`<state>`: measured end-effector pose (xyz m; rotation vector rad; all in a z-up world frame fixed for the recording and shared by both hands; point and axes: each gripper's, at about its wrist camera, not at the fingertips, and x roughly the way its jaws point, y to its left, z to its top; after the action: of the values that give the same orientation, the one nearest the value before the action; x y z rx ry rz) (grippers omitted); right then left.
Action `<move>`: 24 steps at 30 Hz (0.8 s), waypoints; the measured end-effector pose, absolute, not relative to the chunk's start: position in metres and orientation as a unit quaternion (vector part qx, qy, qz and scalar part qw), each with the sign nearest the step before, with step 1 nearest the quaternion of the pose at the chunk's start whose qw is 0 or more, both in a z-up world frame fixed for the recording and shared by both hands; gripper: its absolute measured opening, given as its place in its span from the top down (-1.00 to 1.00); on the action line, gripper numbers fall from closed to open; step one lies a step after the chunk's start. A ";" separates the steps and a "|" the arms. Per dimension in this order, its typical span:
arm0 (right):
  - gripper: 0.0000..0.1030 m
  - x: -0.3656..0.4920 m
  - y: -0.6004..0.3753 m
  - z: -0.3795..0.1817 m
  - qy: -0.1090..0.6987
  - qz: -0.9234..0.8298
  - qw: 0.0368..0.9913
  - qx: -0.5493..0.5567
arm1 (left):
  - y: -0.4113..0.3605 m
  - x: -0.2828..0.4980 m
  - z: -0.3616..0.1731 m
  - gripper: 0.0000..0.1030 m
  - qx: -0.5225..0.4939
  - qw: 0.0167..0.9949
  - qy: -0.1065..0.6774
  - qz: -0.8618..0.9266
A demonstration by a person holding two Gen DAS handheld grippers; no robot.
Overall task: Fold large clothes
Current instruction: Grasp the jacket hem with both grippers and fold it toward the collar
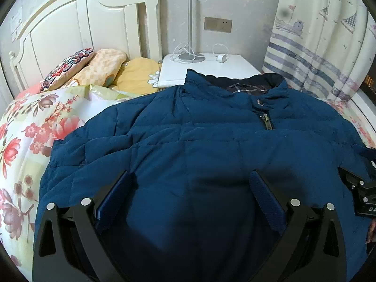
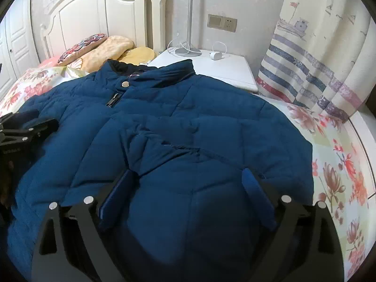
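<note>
A large dark blue quilted jacket (image 1: 199,136) lies front up on the bed, zipped, collar toward the nightstand; it also fills the right wrist view (image 2: 188,122). A sleeve (image 2: 178,150) lies folded across its front. My left gripper (image 1: 191,178) is open, low over the jacket's lower left part, holding nothing. My right gripper (image 2: 188,176) is open, low over the lower right part, holding nothing. The right gripper shows at the right edge of the left wrist view (image 1: 359,188); the left gripper shows at the left edge of the right wrist view (image 2: 25,131).
A floral bedspread (image 1: 28,131) covers the bed. Pillows (image 1: 103,68) lie against the white headboard (image 1: 70,28). A white nightstand (image 1: 206,68) with a lamp base and charger stands beyond the collar. A striped curtain (image 2: 312,65) hangs at the right.
</note>
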<state>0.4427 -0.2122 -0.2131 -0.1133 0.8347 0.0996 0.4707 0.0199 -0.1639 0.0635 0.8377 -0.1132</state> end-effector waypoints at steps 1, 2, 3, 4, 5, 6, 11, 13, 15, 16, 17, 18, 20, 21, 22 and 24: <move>-0.81 0.443 -0.211 -0.213 0.405 0.047 0.911 -0.056 | 0.018 0.470 -0.164 -0.91 0.038 0.910 0.410 -0.050; -0.81 0.440 -0.209 -0.210 0.414 0.040 0.907 -0.062 | 0.015 0.470 -0.162 -0.91 0.047 0.905 0.422 -0.039; -0.81 0.437 -0.206 -0.205 0.427 0.029 0.901 -0.070 | 0.015 0.467 -0.158 -0.91 0.049 0.899 0.435 -0.023; -0.81 0.430 -0.202 -0.194 0.434 0.012 0.898 -0.072 | 0.018 0.456 -0.148 -0.91 0.037 0.898 0.438 0.001; -0.81 0.413 -0.198 -0.178 0.413 0.018 0.909 -0.057 | 0.023 0.438 -0.133 -0.91 0.011 0.909 0.418 -0.003; -0.81 0.395 -0.195 -0.166 0.388 0.035 0.920 -0.045 | 0.027 0.416 -0.119 -0.91 -0.010 0.920 0.391 -0.027; -0.91 0.314 -0.157 -0.161 0.364 0.090 0.921 -0.101 | 0.014 0.334 -0.113 -0.91 0.053 0.929 0.363 -0.055; -0.90 0.306 -0.144 -0.181 0.380 0.089 0.911 -0.134 | -0.001 0.322 -0.136 -0.91 0.103 0.918 0.379 -0.050; -0.89 0.310 -0.137 -0.208 0.415 0.076 0.894 -0.148 | -0.013 0.323 -0.164 -0.91 0.141 0.900 0.410 -0.041; -0.94 0.314 -0.136 -0.220 0.429 0.070 0.888 -0.150 | -0.013 0.322 -0.172 -0.91 0.148 0.896 0.418 -0.040; -0.95 0.315 -0.139 -0.226 0.428 0.069 0.890 -0.139 | -0.012 0.320 -0.176 -0.91 0.145 0.897 0.415 -0.042; -0.95 0.318 -0.147 -0.227 0.438 0.076 0.889 -0.110 | -0.010 0.321 -0.175 -0.91 0.138 0.898 0.416 -0.046; -0.95 0.321 -0.151 -0.226 0.452 0.076 0.883 -0.103 | -0.007 0.324 -0.174 -0.91 0.132 0.895 0.424 -0.049; -0.95 0.318 -0.152 -0.224 0.454 0.070 0.882 -0.107 | -0.005 0.322 -0.172 -0.91 0.138 0.894 0.424 -0.044; -0.95 0.314 -0.151 -0.220 0.453 0.065 0.882 -0.110 | -0.002 0.318 -0.169 -0.91 0.141 0.896 0.420 -0.038; -0.95 0.303 -0.155 -0.214 0.446 0.063 0.886 -0.114 | 0.010 0.307 -0.165 -0.91 0.140 0.901 0.410 -0.024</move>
<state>0.3030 -0.1551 -0.2140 -0.2368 0.9268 0.1312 0.3069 0.0101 -0.1650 0.2903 0.8489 -0.0486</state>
